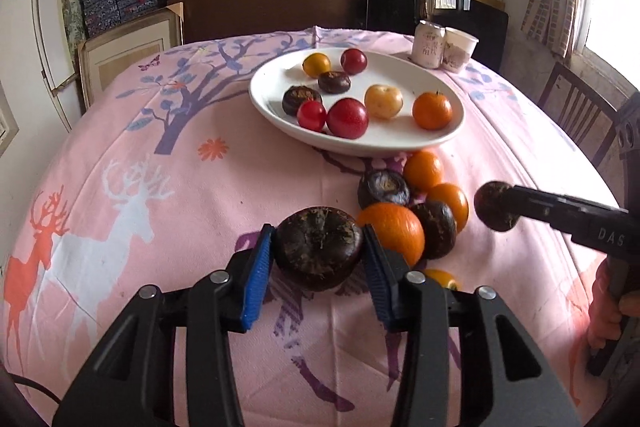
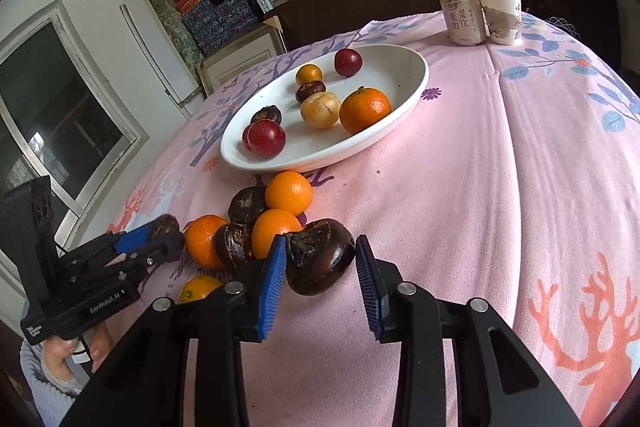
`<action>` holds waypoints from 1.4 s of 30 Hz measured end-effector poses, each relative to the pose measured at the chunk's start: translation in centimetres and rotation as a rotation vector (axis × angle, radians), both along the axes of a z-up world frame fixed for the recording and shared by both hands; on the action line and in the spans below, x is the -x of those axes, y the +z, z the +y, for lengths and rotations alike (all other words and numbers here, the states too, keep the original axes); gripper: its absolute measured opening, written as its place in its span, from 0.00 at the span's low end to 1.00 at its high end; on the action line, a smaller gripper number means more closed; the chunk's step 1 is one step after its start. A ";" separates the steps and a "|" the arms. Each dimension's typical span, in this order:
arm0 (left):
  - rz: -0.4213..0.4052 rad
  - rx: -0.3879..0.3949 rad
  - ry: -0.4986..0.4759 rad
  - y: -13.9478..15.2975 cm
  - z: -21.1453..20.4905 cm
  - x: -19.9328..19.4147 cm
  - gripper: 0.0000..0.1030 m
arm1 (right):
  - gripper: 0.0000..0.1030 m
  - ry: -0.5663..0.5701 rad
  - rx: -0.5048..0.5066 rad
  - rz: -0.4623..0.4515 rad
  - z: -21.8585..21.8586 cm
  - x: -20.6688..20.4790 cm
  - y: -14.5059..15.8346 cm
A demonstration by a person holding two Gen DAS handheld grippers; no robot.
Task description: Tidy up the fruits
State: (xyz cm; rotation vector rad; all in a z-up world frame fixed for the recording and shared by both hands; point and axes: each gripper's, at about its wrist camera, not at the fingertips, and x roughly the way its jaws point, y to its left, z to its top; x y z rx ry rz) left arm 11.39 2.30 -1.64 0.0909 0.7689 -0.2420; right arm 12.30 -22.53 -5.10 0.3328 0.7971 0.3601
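Observation:
My left gripper [image 1: 318,253] is shut on a dark water chestnut [image 1: 318,251], held just above the pink cloth. My right gripper [image 2: 320,261] holds another dark water chestnut [image 2: 320,257] between its blue pads; the left pad touches it and a small gap shows at the right pad. That fruit [image 1: 496,207] also shows in the left wrist view. A white oval plate [image 1: 400,141] holds several fruits: red plums, oranges, a yellow fruit, dark chestnuts. A pile of oranges [image 1: 394,231] and chestnuts [image 1: 384,187] lies on the cloth in front of the plate.
A drink can [image 2: 460,15] and a paper cup [image 2: 500,13] stand at the table's far right. A small orange [image 2: 198,287] lies near the pile. Shelves with boxes stand behind the table, and a chair [image 1: 576,115] stands at the right.

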 end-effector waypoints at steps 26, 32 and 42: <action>-0.063 -0.030 0.020 1.7 -3.5 -9.8 0.72 | 0.53 -0.054 -0.127 -0.034 -0.2 -9.5 2.4; -0.062 -0.057 0.026 0.7 -2.2 -6.1 0.82 | 0.56 -0.039 -0.081 -0.028 0.2 -6.8 1.8; -0.059 0.064 0.035 0.3 0.5 -1.0 0.88 | 0.64 -0.059 -0.098 -0.016 -1.1 -3.3 1.2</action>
